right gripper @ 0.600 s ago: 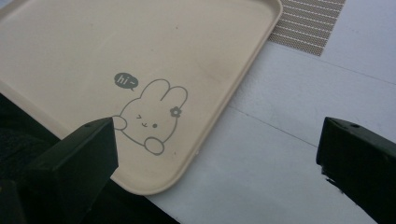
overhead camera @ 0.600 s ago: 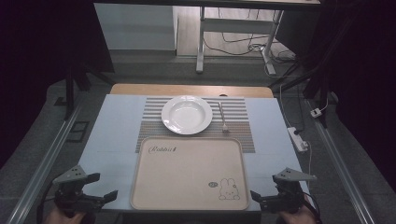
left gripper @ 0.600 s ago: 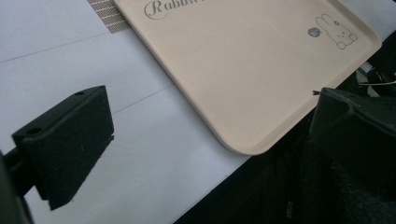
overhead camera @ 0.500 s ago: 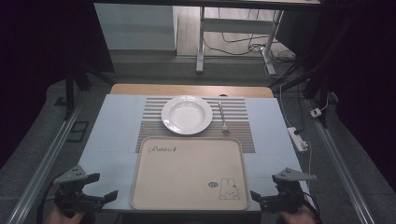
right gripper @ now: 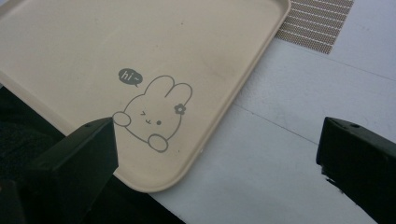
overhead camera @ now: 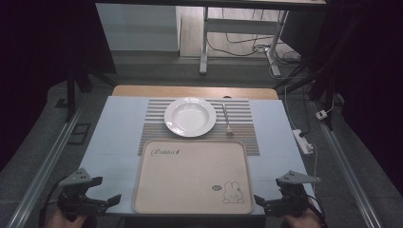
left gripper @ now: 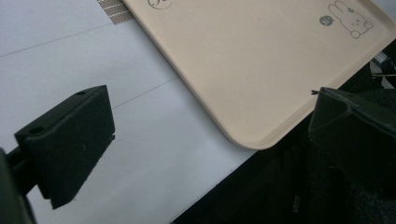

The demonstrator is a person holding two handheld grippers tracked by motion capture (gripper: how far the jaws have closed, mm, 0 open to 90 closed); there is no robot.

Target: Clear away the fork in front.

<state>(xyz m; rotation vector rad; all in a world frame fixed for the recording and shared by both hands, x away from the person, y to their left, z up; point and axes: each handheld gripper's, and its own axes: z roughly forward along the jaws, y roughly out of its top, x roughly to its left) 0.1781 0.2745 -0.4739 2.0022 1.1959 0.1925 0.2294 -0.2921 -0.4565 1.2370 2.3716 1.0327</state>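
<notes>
At the near edge we hold the left gripper [overhead camera: 95, 202] just left of the tray [overhead camera: 190, 180] and the right gripper [overhead camera: 273, 205] just right of it, each pointing inward at a near corner. Both have their jaws spread wide with nothing between them: in the left gripper view the tray's [left gripper: 243, 60] rounded corner lies ahead between the jaws without touching either, and in the right gripper view the tray's [right gripper: 93, 42] other near corner sits the same way. By our reading the work has not begun; nothing is gripped or lifted, and everything is left to do, starting with closing on the tray's two sides if it is the thing we mean to take. The tray is a beige, rounded-corner rectangle with a low raised rim, bare inside, lying flat on the pale surface [overhead camera: 111, 142] with its near edge at or just over the surface's near edge. A winking rabbit [right gripper: 152, 114] with a small speech bubble is printed near its right near corner, and a line of script [overhead camera: 165, 152] at its far left. Beyond it, the tray's far edge overlaps a striped mat [overhead camera: 247, 135], which carries a white plate [overhead camera: 190, 116] and, just right of it, a fork [overhead camera: 226, 119].
</notes>
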